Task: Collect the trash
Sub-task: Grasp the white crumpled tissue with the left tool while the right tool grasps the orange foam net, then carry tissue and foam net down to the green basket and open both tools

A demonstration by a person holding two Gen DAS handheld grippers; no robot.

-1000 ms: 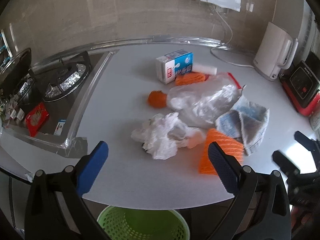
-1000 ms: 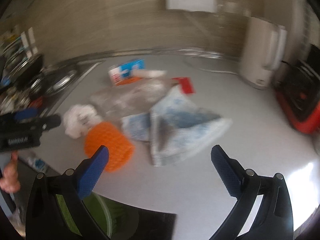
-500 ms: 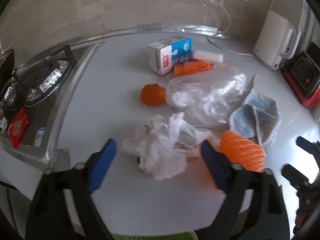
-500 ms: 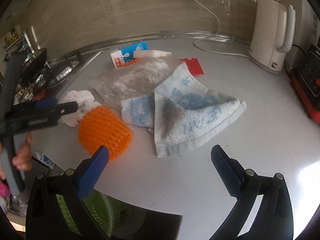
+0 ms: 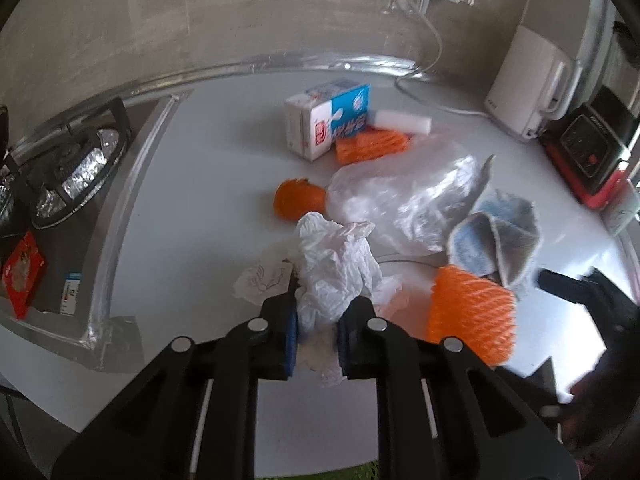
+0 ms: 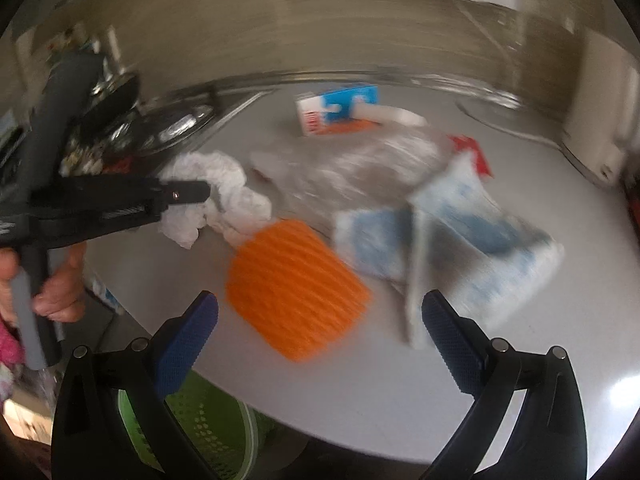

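My left gripper [image 5: 316,330] is shut on a crumpled white tissue wad [image 5: 334,270] on the white counter [image 5: 208,184]; it also shows in the right wrist view [image 6: 216,184]. An orange foam net [image 5: 470,314] lies to its right, also in the right wrist view [image 6: 292,288]. Behind are a clear plastic bag [image 5: 404,196], an orange fruit [image 5: 298,200], a milk carton [image 5: 328,124] and a second foam net [image 5: 370,144]. My right gripper [image 6: 320,332] is open and empty, just in front of the orange net. A green bin [image 6: 204,428] stands below the counter edge.
A blue-and-grey cloth [image 5: 498,240] lies right of the bag. A white kettle [image 5: 528,84] and a red-and-black appliance [image 5: 588,156] stand at the back right. A gas hob [image 5: 68,172] is on the left. A cable [image 5: 432,104] runs along the back.
My left gripper moved forward onto the tissue wad and shut on it. My right gripper shifted left toward the orange foam net and stayed open.
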